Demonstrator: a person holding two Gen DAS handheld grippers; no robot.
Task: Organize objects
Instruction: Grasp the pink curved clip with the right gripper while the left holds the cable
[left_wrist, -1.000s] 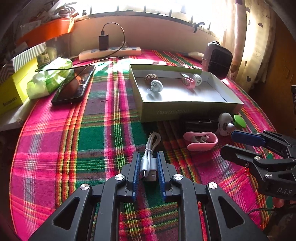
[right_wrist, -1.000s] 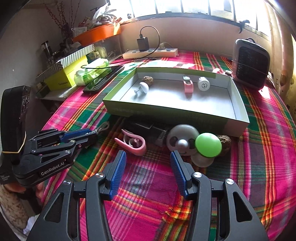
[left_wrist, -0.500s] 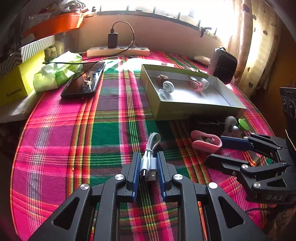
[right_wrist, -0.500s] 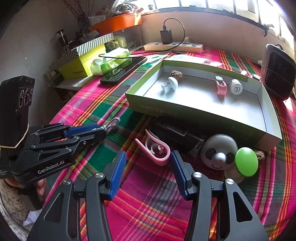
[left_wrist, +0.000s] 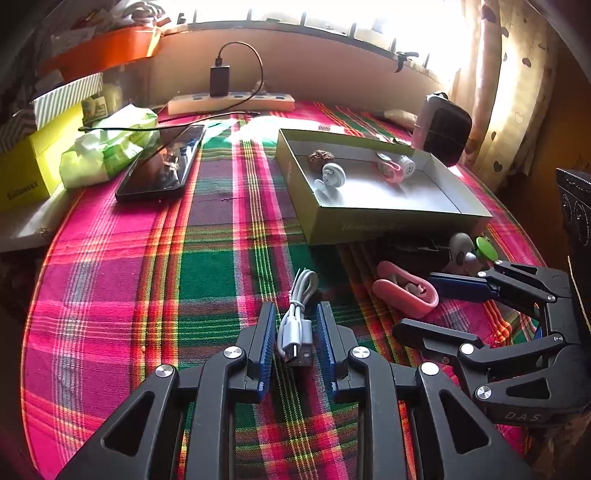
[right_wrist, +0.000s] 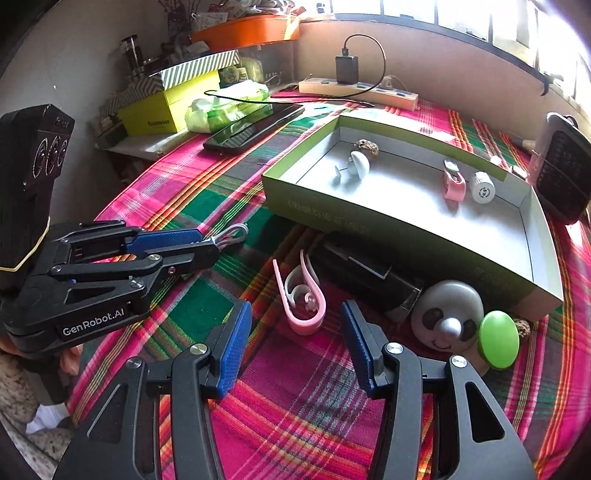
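1. Plaid cloth (left_wrist: 207, 266) under everything. Both claws low over the near end of it, pointing down and forward.
2. Green box (right_wrist: 388, 229) ahead of the right claw (right_wrist: 296, 314), well ahead and to the right of the left claw (left_wrist: 296, 310). Already holding a few bits: a walnut, a white knob, a pink clip and a white cap. Plenty of bare floor left in there.
3. Phone (left_wrist: 159, 166) far ahead and left of the left claw, out of the way.
4. Black block (right_wrist: 369, 273) wedged against the box's front wall, just past the right claw's tips. Probably the main nuisance: sits right on the line from the loose stuff to the box.
5. Panda (right_wrist: 447, 314) and green knob (right_wrist: 498, 339) off the right claw's right finger, touching each other.
6. Clip (right_wrist: 304, 326), pink, lying flat just past the tips of the right claw and lined up with the gap. Right claw gaping wide, gripping nothing. Looks like the step in hand: lining up a grab on this clip.
7. Cable (left_wrist: 293, 332), white and coiled, lying on the cloth between the left claw's pads. Jaws there just been opening, now narrow but slack, with a sliver of gap showing beside the plug. Reads as a let-go, though hard to say why here.

Next, probably: push the right claw forward around the clip, squeeze across the thin band, lift clear over the black block and the box wall.
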